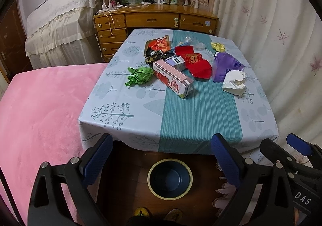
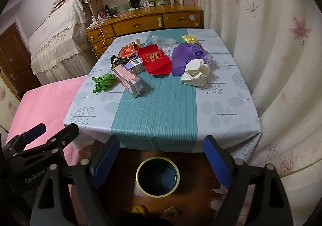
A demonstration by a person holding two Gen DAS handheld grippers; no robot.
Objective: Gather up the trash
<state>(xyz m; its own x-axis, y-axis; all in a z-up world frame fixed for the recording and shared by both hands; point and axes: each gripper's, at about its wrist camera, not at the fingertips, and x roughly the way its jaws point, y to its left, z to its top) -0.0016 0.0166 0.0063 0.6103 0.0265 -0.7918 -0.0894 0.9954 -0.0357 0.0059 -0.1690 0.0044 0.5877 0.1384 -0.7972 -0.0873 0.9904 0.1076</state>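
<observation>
Both my tongs wide, empty: left tongs (image 1: pixel 161 163), right tongs (image 2: pixel 161 162). Trash heap mid-worktop (image 1: pixel 201 117) at 12 o'clock; pink carton (image 1: pixel 172 78) nearest, long axis 10-to-4. Bin (image 1: pixel 170 178) below edge.

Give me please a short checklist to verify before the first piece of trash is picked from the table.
1. Left gripper open and holding nothing: ok.
2. Right gripper open and holding nothing: ok.
3. Bin on the floor, mouth uncovered, nothing visible inside: ok.
4. Nearest pieces, pink carton and white crumpled paper, lie unobstructed on top: ok.
5. Trash within arm reach from here: cannot tell.
</observation>
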